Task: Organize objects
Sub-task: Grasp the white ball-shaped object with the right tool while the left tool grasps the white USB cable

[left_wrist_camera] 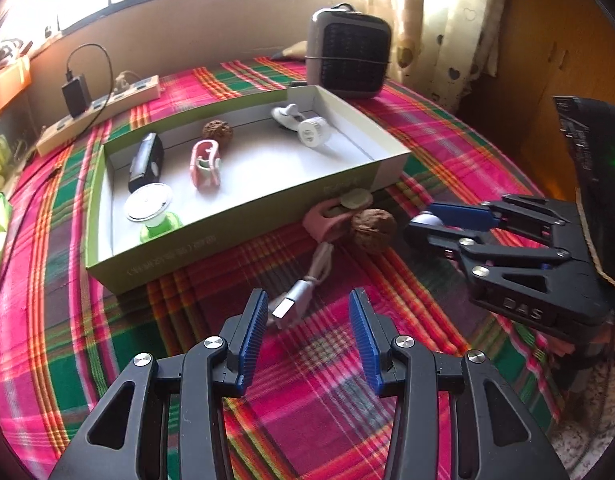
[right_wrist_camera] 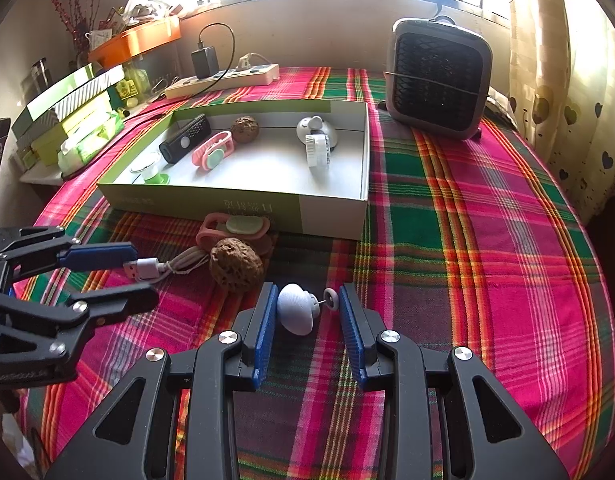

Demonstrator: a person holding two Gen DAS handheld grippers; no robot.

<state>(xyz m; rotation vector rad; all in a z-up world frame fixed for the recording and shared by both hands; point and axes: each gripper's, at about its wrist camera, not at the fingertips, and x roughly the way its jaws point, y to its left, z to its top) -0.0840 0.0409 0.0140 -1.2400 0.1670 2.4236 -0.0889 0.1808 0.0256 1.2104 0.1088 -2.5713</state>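
A green-and-white cardboard tray [left_wrist_camera: 243,216] holds a black device, a pink clip, a walnut, a small white fan and a green-based lid. In front of it on the plaid cloth lie a second pink clip [left_wrist_camera: 327,216], a walnut [left_wrist_camera: 373,228] and a white USB cable [left_wrist_camera: 307,280]. My left gripper [left_wrist_camera: 308,296] is open, and the cable's metal plug [right_wrist_camera: 137,270] lies between its tips without being pressed. To the right, my right gripper [right_wrist_camera: 307,292] is shut on a small white knob with a pin and disc [right_wrist_camera: 295,312], low over the cloth. That knob [left_wrist_camera: 427,220] also shows in the left wrist view.
A grey fan heater [right_wrist_camera: 439,76] stands behind the tray on the right. A power strip [right_wrist_camera: 223,80] with a black charger lies at the back left. Stacked green boxes [right_wrist_camera: 67,112] sit off the table's left. The cloth [right_wrist_camera: 487,240] right of the tray is bare.
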